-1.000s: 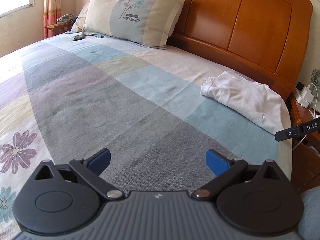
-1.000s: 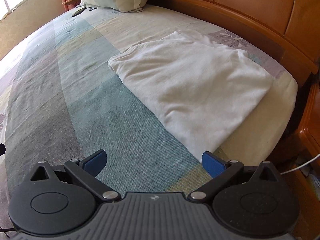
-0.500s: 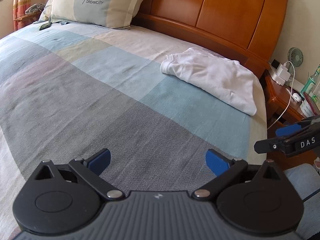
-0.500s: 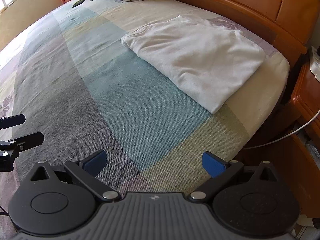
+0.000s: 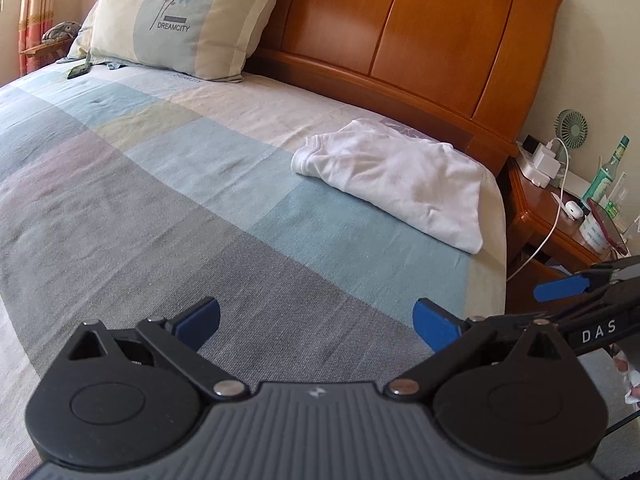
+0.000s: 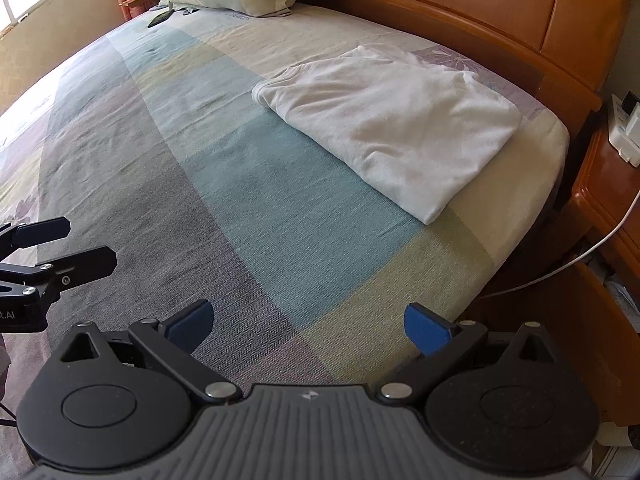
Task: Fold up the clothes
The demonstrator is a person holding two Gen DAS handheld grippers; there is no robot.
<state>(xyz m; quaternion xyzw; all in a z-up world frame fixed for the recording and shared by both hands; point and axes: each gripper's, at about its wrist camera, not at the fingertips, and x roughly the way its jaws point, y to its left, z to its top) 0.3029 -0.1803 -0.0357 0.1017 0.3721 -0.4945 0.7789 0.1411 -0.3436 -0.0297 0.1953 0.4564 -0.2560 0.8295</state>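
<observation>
White shirt (image 6: 392, 128) is lying folded in a neat rectangle near the bed's (image 6: 248, 216) corner by the headboard. Left gripper (image 5: 316, 320) & right gripper (image 6: 306, 322) are both hovering w/ fingers spread, holding nothing, well clear. Fold's looking done; no further move's obviously called for.

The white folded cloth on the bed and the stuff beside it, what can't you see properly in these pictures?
- White cloth: its inner layers are hidden by its own top fold in both views, so the garment type is unclear.
- Bedside table: cut off by the picture edge in both views.
- Bottle label: too small to read, left wrist view.
- Dark object by the pillow: too small to identify.
</observation>
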